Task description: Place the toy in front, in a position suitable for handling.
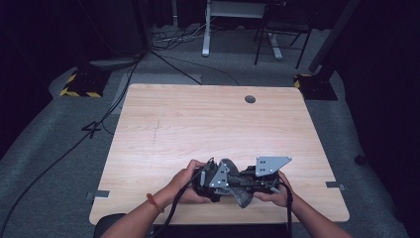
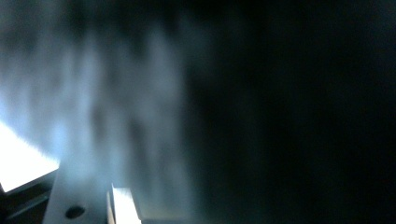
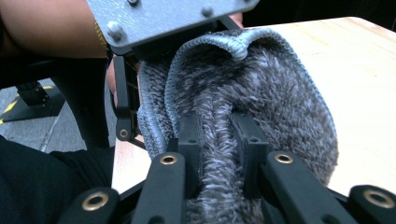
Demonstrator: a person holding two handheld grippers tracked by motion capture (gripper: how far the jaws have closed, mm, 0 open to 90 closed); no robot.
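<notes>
Grey fleecy cloth (image 3: 243,93) clamped in my right gripper (image 3: 219,135) jaws; left gripper (image 1: 210,179) jaws clamped on its other end, above the table (image 1: 198,119).

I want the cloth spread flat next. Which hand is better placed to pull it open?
Probably the right: the right tool visibly pinches a fold of the fluffy grey microfibre cloth; the left tool's grip is too blurred to judge.

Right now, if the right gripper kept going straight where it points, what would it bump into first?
Probably the left gripper, just past the grey fuzzy cloth that the right gripper already pinches; depth is hard to judge.
</notes>
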